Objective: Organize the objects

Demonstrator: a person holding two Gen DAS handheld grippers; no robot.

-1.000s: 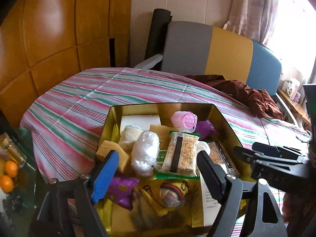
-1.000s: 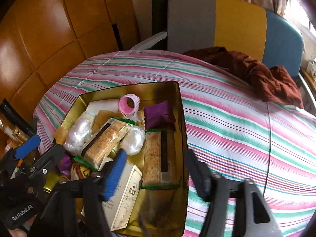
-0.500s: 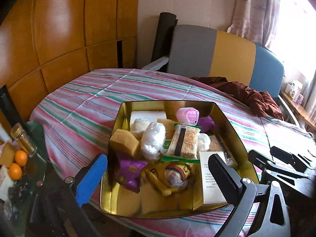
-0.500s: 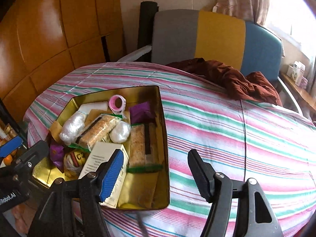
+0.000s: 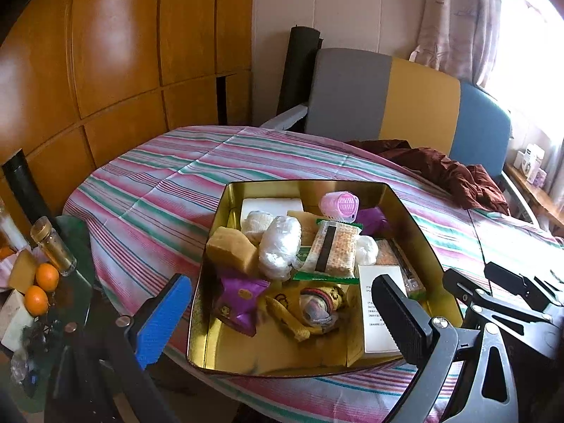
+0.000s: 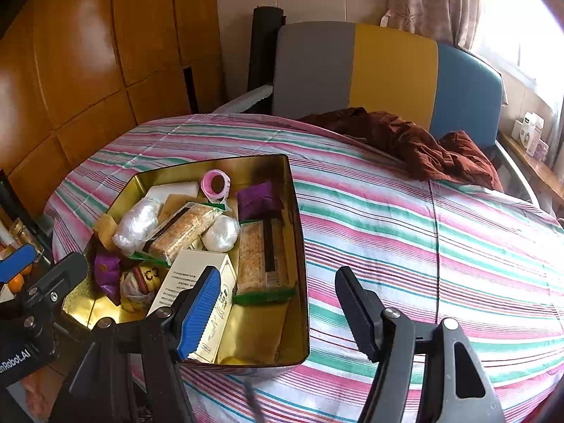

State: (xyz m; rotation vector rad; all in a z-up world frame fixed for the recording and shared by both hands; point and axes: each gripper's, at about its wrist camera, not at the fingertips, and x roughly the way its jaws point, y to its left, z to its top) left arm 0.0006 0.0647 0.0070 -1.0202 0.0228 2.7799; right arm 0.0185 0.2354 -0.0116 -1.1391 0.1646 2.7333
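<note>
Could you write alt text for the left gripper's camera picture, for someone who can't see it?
An open gold tin full of wrapped snacks and a pink hair roller sits on a striped tablecloth. The open, empty left gripper frames it from the bottom edge.

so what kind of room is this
Most likely a bedroom at home: a bed under a striped sheet, a padded headboard behind it, curtains at a bright window, and wood panelling on the wall.

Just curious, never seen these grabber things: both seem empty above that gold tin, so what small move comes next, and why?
Probably lower the left gripper, open and empty, onto the purple packet nearest it in the crowded gold tin.
</note>
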